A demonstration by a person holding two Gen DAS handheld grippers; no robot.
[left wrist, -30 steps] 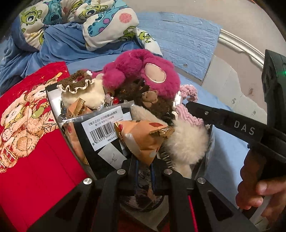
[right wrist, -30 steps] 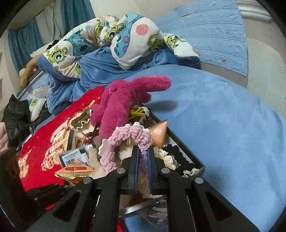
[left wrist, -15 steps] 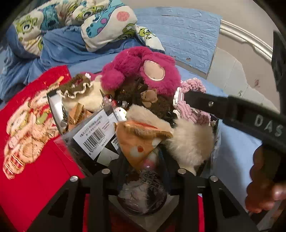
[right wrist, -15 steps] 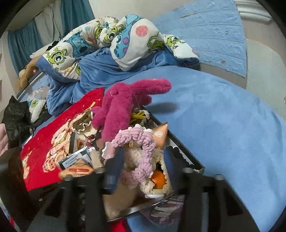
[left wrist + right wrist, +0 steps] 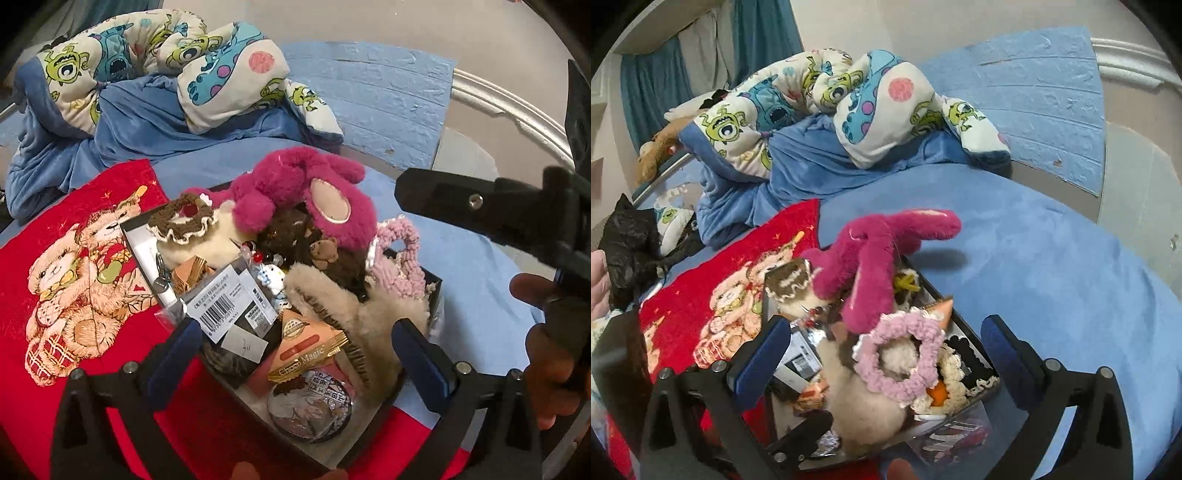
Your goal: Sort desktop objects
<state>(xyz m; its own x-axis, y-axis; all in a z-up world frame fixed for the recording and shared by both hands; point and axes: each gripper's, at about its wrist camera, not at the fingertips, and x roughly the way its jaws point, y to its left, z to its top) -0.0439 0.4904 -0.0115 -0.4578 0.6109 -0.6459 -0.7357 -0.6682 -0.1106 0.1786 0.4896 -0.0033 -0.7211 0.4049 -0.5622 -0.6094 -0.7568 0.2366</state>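
Box (image 5: 437,291) crammed with plush, both grippers (image 5: 297,345) (image 5: 886,345) spread above, barcode label (image 5: 218,308) legible only leftward

I am reading "Choco Magic" in gold script on the orange wedge packet (image 5: 303,350). A white label (image 5: 218,308) on the black packet is showing a barcode with digits too blurred to read; its printed characters are unreadable too.

Box (image 5: 133,232) floor hidden under heaped plush toys (image 5: 314,192).
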